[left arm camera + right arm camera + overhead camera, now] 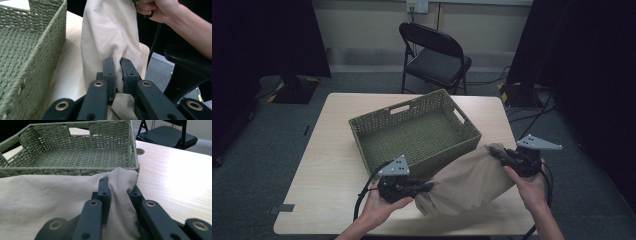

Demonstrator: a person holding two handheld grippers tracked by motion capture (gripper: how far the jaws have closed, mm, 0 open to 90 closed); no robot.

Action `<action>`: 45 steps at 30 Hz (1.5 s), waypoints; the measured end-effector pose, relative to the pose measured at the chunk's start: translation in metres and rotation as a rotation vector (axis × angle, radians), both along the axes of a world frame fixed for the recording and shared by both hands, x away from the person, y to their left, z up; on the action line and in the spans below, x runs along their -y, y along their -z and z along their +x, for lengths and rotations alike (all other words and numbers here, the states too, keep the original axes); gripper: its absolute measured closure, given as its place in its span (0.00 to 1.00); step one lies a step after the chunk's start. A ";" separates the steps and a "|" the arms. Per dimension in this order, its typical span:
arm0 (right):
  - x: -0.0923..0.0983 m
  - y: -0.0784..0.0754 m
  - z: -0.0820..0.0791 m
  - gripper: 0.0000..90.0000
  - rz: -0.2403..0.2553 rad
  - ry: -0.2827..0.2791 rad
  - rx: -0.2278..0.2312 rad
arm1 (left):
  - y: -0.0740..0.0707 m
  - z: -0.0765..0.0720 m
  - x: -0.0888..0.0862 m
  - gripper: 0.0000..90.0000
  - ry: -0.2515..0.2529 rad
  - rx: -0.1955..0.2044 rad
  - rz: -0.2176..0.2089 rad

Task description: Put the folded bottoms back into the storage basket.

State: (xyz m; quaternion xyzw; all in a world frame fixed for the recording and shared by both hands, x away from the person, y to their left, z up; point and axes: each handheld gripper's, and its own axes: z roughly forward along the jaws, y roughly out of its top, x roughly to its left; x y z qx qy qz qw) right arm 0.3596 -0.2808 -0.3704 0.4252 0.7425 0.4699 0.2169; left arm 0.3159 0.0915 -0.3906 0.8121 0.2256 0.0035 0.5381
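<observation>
Over the table [332,165], both grippers' jaws pinch the beige cloth [472,182] ends.

1 high overhead view, 2 close tongs-mounted views, all sharing the basket [414,131]

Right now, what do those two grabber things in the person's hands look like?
Each is black. The left gripper and right gripper carry a grey three-cornered plate dotted with small holes. Black cables trail off them. Their jaw arms have brass-ringed pivots. The forearms are bare, with no sleeves.
</observation>
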 end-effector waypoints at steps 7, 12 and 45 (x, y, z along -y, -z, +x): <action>-0.001 -0.012 0.003 0.87 -0.008 0.010 0.013 | -0.014 0.000 0.002 0.93 0.000 0.021 -0.016; -0.001 -0.021 0.006 0.87 0.008 0.018 0.028 | -0.023 0.003 0.000 0.93 -0.008 0.029 -0.032; -0.036 -0.076 0.040 0.87 0.085 -0.024 0.129 | -0.071 0.025 -0.045 0.93 -0.110 0.065 -0.117</action>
